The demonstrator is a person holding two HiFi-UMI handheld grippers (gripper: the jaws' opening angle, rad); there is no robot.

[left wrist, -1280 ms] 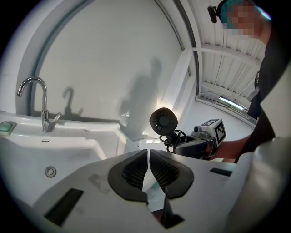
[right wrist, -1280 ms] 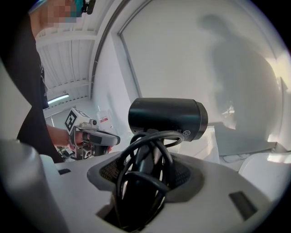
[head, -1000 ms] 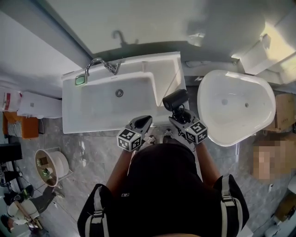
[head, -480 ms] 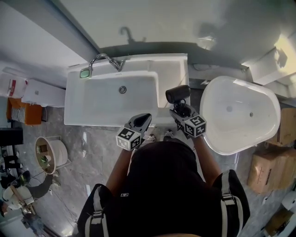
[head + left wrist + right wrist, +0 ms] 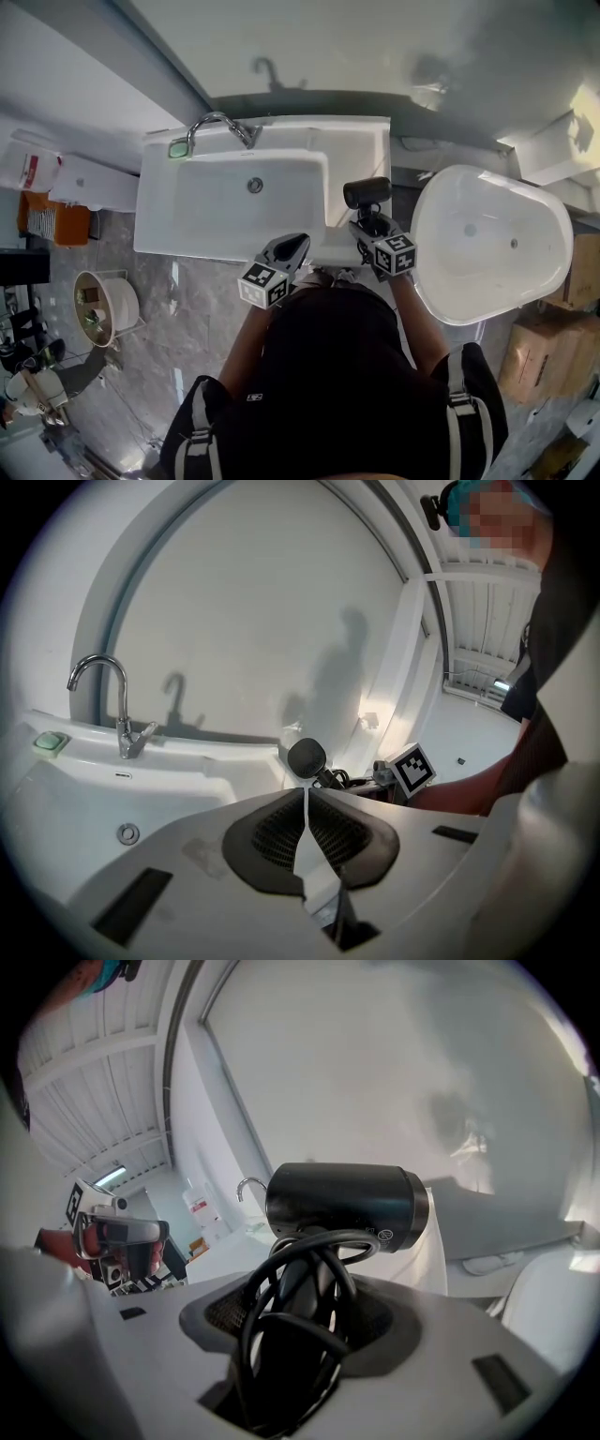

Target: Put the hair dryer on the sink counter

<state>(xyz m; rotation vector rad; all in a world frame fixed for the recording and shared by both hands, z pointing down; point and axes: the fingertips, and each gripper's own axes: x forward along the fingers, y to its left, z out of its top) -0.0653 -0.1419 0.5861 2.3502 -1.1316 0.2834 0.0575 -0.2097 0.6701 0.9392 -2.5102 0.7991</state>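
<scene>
In the head view the right tool (image 5: 371, 225) held the hair dryer (image 5: 367, 192) by its handle. The black barrel was over the flat strip of the sink worktop (image 5: 361, 141), to the right of the basin (image 5: 234, 202) and near the front corner. Whether it touched already, I could not tell. The left tool (image 5: 292, 246) hung at the front edge. To do this step well, I judge that the dryer should go down slowly onto the middle of that strip, away from the edge and the basin. It should be released only when the barrel rests steady.

In the left gripper view the jaws stood together, with nothing between them.

In the right gripper view the jaws stood wide around the handle and the cable (image 5: 281, 1335) wound on it, pressing on both.

Against the picture of a second before, the dryer looked smaller and lower, nearer to the worktop. The left tool was almost where it had been.
</scene>
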